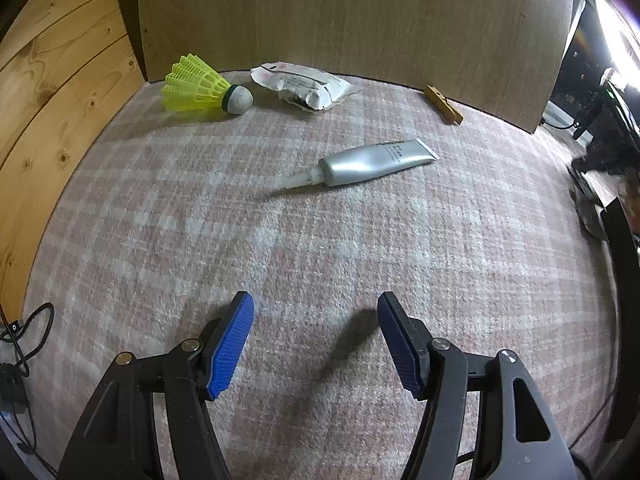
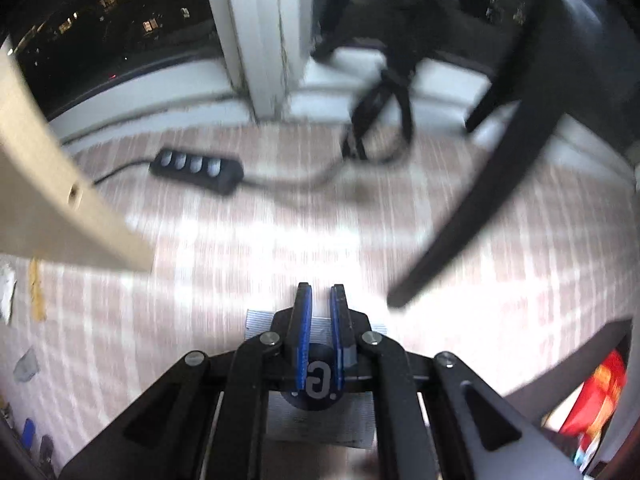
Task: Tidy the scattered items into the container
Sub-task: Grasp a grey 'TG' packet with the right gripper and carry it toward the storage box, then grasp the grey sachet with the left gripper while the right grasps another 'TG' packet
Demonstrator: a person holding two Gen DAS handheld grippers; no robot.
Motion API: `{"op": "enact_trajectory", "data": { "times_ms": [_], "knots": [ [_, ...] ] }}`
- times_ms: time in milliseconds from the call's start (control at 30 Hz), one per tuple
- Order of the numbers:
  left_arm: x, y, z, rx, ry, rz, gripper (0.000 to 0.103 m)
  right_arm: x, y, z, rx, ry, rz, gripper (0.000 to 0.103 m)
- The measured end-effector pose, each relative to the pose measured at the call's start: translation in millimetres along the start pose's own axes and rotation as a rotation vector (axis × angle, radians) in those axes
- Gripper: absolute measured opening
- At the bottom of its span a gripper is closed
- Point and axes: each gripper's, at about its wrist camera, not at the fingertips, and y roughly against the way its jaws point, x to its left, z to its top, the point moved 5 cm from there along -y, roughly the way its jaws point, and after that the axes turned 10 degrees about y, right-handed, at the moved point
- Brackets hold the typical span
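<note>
1. The scattered things lie on a pink and white checked carpet point(image 1: 320, 248), well ahead of my left tongs point(image 1: 316, 344).
2. A silver tube point(image 1: 372, 164) lies on its side near the middle of the carpet, with its white nozzle pointing left.
3. A yellow shuttlecock point(image 1: 200, 86) lies on its side at the far left, just by a tall board point(image 1: 352, 20).
4. A crumpled white packet point(image 1: 308, 86) lies just right of the shuttlecock, close to the board.
5. A wooden clothespin point(image 1: 443, 105) lies at the foot of the board, further right.
6. My left tongs are wide apart with nothing between them. They hang over bare carpet, apart from all the things.
7. My right tongs point(image 2: 320, 300) are pressed together on a flat grey piece with a dark round label point(image 2: 316, 384). I cannot tell what it is.
8. The right view is blurry. I see a black power strip point(image 2: 196, 170) with its cable on the carpet, and a black chair leg point(image 2: 472, 208) to the right.
9. Something red and yellow point(image 2: 600, 396) shows at the far right edge. I cannot tell if it sits in a container.
10. A wood-panelled wall point(image 1: 52, 92) stands to the left of the carpet.
</note>
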Motion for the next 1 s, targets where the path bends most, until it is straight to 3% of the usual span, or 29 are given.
{"op": "enact_trajectory", "data": {
  "times_ms": [333, 400, 500, 533, 633, 700, 767, 833, 900, 1000],
  "knots": [
    [-5.3, 6.3, -13.7, 0.035, 0.008, -0.034, 0.060, 31.9, 47.2, -106.4, 0.083, -0.042, 0.090, 0.010],
    [-2.8, 22.8, -25.7, 0.048, 0.004, -0.046, 0.060, 49.4, 57.3, -130.2, 0.100, -0.046, 0.158, 0.011],
    [-9.9, 30.7, -29.9, 0.046, -0.026, -0.063, 0.060, 84.1, 74.5, -164.0, 0.149, -0.037, 0.394, 0.011],
    [-13.6, 35.3, -30.9, 0.039, -0.045, -0.069, 0.060, 88.7, 85.2, -172.5, 0.136, -0.034, 0.408, 0.011],
    [-28.7, 46.2, -31.9, 0.030, -0.114, -0.099, 0.060, 53.8, 114.6, -182.5, 0.016, -0.009, 0.304, 0.012],
    [-47.8, 48.1, -27.7, 0.032, -0.186, -0.124, 0.061, 24.2, 116.1, -170.0, -0.018, -0.002, 0.270, 0.029],
    [-59.4, 52.6, -25.4, 0.040, -0.244, -0.144, 0.062, -2.5, 117.3, -168.1, -0.027, 0.014, 0.224, 0.039],
    [-74.2, 70.2, -26.3, 0.056, -0.304, -0.161, 0.063, 18.8, 80.7, -154.4, -0.023, 0.038, 0.180, 0.042],
    [-98.9, 79.5, -28.5, 0.091, -0.334, -0.204, 0.068, 16.8, 74.8, -154.9, -0.017, 0.038, 0.169, 0.050],
    [-131.8, 74.0, -27.4, 0.168, -0.345, -0.266, 0.073, 21.5, 54.4, -154.0, 0.003, 0.006, 0.165, 0.054]
  ]
}}
